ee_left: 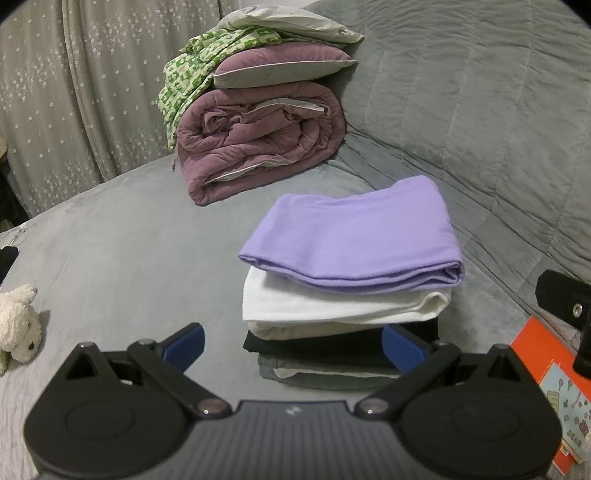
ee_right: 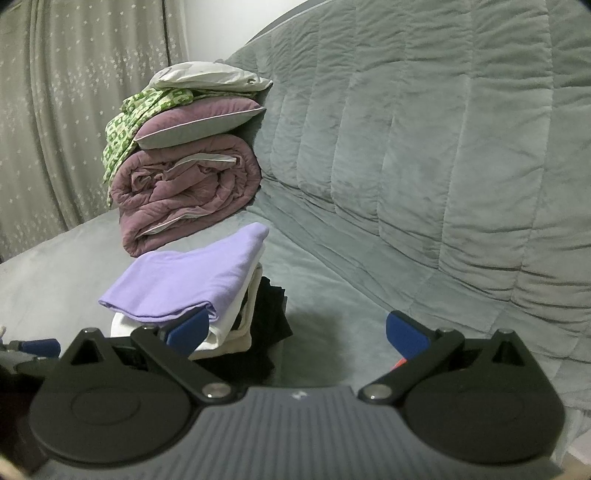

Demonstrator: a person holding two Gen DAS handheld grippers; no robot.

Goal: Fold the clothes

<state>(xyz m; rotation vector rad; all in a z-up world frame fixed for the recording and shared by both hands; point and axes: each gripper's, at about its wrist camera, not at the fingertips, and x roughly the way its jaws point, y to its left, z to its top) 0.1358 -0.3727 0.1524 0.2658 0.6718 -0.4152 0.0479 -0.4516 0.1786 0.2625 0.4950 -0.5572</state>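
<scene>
Both grippers hang over the grey bed cover [ee_left: 122, 251], and the folded stack of clothes [ee_left: 347, 284] sits dead ahead of the left gripper [ee_left: 293, 345], toward twelve o'clock from its fingertips. On top lies a lilac garment [ee_left: 354, 236], neatly doubled over, with a white piece [ee_left: 343, 306] beneath it, then a black layer [ee_left: 314, 345] and grey fabric [ee_left: 332, 374] at the bottom. The left gripper's blue pads [ee_left: 186, 341] are spread wide apart and grip nothing; the stack's lower layers show in the gap between them. Over in the right wrist view the right gripper [ee_right: 295, 332] is spread just as wide and is equally empty-handed, with the stack off at ten o'clock and its left pad [ee_right: 188, 330] just in front of the lilac fold [ee_right: 184, 280]. Beyond the stack at twelve o'clock stands a rolled mauve quilt [ee_left: 258, 144] topped with a mauve pillow [ee_left: 280, 66], a green patterned cloth [ee_left: 192, 74] and a pale pillow [ee_left: 291, 24]. A plush toy [ee_left: 18, 325] lies at nine o'clock, an orange box [ee_left: 550, 387] at three, and a starred curtain [ee_left: 74, 92] hangs behind.
</scene>
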